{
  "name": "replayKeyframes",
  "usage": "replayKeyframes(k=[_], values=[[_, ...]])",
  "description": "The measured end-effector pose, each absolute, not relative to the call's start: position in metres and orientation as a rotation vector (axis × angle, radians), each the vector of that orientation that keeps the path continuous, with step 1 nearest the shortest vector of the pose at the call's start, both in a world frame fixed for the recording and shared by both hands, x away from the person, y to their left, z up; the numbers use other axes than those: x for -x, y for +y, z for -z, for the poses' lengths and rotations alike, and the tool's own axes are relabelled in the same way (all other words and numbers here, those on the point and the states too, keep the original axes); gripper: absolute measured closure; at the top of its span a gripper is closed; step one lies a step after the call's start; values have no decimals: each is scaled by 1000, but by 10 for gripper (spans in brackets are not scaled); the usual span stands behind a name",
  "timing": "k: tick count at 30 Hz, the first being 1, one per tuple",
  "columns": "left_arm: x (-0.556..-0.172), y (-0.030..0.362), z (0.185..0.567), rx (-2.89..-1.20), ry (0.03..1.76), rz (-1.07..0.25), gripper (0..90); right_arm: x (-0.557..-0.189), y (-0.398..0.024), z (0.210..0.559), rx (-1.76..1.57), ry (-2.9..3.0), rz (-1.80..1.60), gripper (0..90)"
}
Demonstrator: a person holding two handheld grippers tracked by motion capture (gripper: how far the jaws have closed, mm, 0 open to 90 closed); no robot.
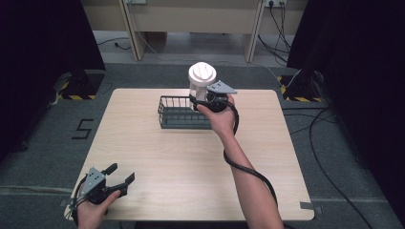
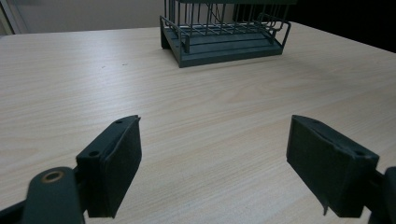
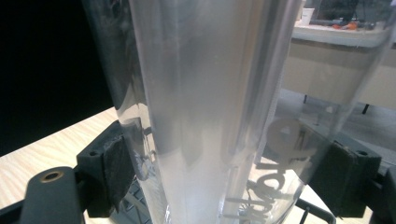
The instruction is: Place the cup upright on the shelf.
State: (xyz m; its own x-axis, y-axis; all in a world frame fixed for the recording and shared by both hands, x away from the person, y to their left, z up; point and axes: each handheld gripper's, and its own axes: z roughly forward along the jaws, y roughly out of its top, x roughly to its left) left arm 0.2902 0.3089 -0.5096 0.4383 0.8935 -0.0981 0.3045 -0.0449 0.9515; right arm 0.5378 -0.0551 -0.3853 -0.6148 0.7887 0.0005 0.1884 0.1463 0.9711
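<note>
At about 7 o'clock of the table (image 1: 157, 191), close to its near edge, the left gripper (image 1: 122, 177) rests low with its jaws spread wide and nothing between them. The bare tabletop lies free between it and the wire basket (image 1: 179, 114), which stands at 12 o'clock, well apart from it. Just at the right end of the basket, the right gripper (image 1: 203, 101) holds a clear cup with a white lid (image 1: 202, 78) upright above the basket's right part, the pads (image 3: 116, 170) pressing on its wall. The right half of the table lies free up to its edge.
</note>
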Motion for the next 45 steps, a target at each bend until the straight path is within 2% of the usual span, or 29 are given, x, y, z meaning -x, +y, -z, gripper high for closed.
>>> replayKeyframes(k=[45], values=[[-291,308,510,-1596,1066,-660,177,-577,-30,419,-1046,1949,-1408,184]])
